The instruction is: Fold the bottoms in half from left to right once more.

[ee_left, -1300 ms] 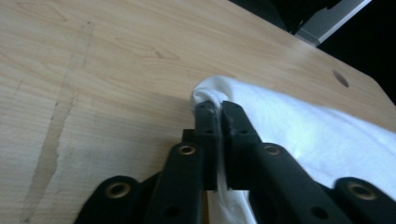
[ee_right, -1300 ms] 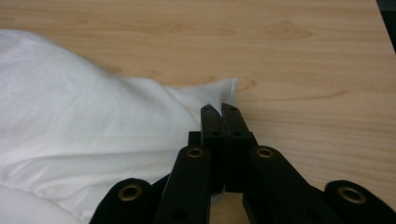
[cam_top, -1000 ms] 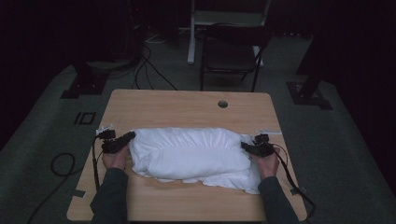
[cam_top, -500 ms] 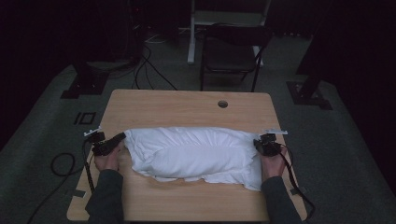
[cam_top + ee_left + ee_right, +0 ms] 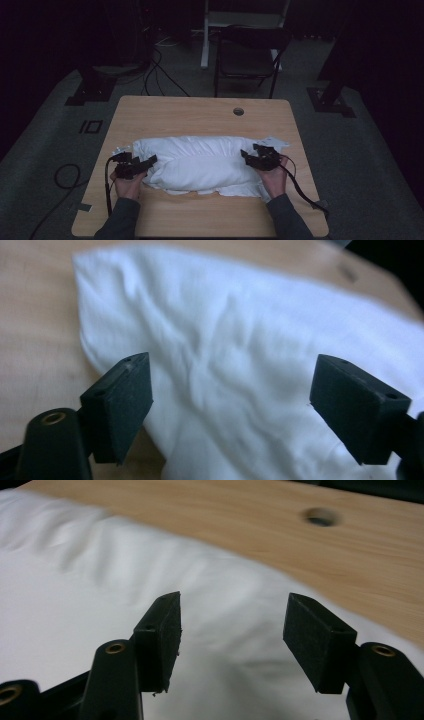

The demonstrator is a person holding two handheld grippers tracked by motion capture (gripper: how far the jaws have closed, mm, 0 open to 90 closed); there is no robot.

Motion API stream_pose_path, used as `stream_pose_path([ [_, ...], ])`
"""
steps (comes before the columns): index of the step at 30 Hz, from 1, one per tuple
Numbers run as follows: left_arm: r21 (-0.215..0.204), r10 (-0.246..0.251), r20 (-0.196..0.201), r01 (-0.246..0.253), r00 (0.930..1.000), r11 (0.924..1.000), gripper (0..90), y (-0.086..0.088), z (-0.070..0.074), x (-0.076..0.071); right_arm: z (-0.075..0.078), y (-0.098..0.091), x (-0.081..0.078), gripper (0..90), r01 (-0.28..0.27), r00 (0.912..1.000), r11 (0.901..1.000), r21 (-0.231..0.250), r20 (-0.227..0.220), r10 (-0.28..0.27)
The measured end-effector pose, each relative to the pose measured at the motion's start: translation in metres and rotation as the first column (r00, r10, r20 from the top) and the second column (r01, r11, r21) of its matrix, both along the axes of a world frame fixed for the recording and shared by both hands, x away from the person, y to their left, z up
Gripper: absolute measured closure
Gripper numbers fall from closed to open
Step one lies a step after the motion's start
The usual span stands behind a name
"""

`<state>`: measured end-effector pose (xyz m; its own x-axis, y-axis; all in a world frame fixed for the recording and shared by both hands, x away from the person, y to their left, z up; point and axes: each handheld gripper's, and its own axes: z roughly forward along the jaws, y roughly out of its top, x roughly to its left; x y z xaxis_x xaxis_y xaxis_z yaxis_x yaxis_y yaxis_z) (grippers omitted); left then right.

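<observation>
Pillow (image 5: 197, 162) creases close-up between left gripper's (image 5: 230, 410) parted fingers (image 5: 122, 405).

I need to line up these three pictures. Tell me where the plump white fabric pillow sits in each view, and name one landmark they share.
High view: the plump white fabric pillow lies across the middle of the light wooden table, between the two grippers.
Left gripper view: it spreads from the upper left to the lower right, behind the open black jaws.
Right gripper view: it covers the left and lower part, under the open jaws.
Shared landmark: the wooden table top.
</observation>
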<state>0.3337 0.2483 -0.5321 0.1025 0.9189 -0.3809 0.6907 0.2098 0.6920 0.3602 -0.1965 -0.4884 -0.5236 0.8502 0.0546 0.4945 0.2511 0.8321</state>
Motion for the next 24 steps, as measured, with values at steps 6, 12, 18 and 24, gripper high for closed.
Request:
stream_pose_path([
  [6, 0.025, 0.036, -0.049, -0.035, 0.9982, 0.9991, 14.8, 0.002, -0.017, 0.001, -0.009, 0.035, -0.001, 40.8, -0.094, 0.9952, 0.9955, 0.002, -0.024, 0.094],
  [12, -0.012, -0.074, -0.026, 0.074, 0.9969, 0.9972, 39.5, -0.006, -0.021, 0.001, -0.013, 0.051, -0.002, 41.3, -0.138, 0.9899, 0.9904, -0.004, -0.030, 0.138],
  [18, -0.126, -0.126, -0.035, 0.121, 0.9914, 0.9846, 83.5, -0.001, -0.028, 0.008, -0.025, 0.063, -0.002, 44.1, -0.183, 0.9816, 0.9823, -0.037, -0.062, 0.181],
  [24, -0.193, -0.114, 0.077, 0.127, 0.9905, 0.9730, 85.6, 0.019, -0.001, 0.006, -0.034, 0.070, 0.001, 45.6, -0.203, 0.9765, 0.9776, -0.057, -0.087, 0.197],
])
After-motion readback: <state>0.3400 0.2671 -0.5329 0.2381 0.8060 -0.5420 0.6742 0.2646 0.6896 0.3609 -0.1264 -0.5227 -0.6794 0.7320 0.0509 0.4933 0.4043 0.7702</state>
